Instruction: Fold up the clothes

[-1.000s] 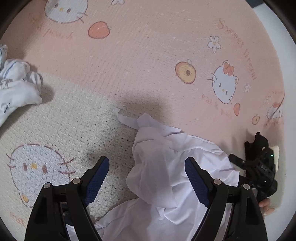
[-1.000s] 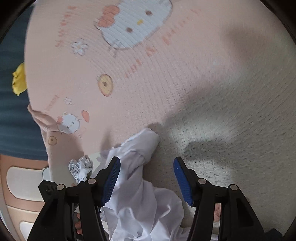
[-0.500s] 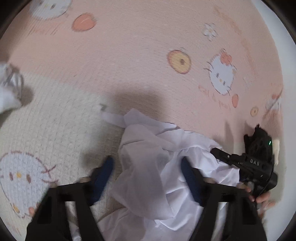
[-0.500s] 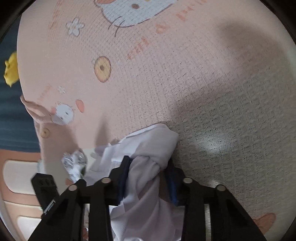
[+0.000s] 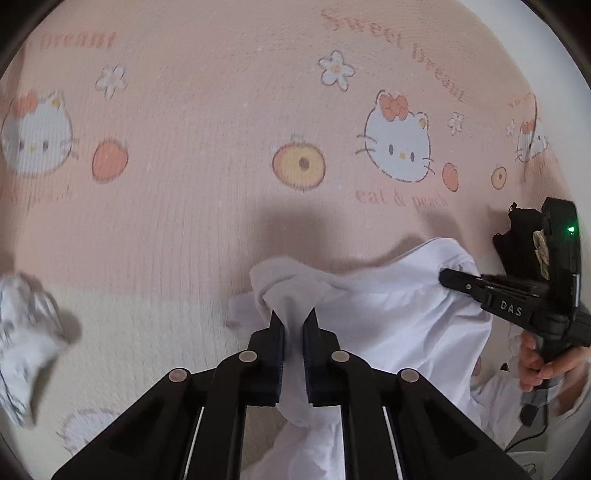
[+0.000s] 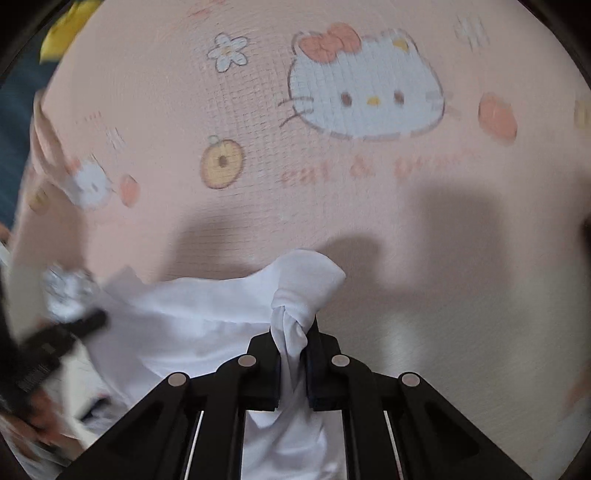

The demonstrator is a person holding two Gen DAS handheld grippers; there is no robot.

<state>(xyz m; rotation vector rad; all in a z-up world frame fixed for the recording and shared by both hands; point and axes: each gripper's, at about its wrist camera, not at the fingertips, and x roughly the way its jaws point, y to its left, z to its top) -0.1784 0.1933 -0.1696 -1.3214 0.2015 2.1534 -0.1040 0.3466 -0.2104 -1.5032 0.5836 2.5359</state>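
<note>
A white garment (image 5: 388,321) lies bunched on the pink printed blanket (image 5: 221,110). My left gripper (image 5: 293,317) is closing, its pads pinching a raised fold of the white cloth. My right gripper (image 6: 293,328) is closing too, and its pads grip a twisted bunch of the same garment (image 6: 192,314). In the left wrist view the right gripper (image 5: 447,277) bites the garment's far right edge, with a person's hand (image 5: 543,365) on its handle. The cloth stretches between the two grips. The left gripper (image 6: 92,319) shows as a dark blur at the left of the right wrist view.
A crumpled white cloth with blue print (image 5: 26,332) lies at the left on the cream part of the blanket (image 5: 147,332); it also shows as the crumpled cloth (image 6: 70,291) beyond the garment. A yellow item (image 6: 62,26) lies on dark blue flooring (image 6: 14,96) past the blanket's edge.
Both grippers went from wide open over the garment to shut on folds of it. Both have lifted and rolled, pulling the white cloth up and taut between them.
</note>
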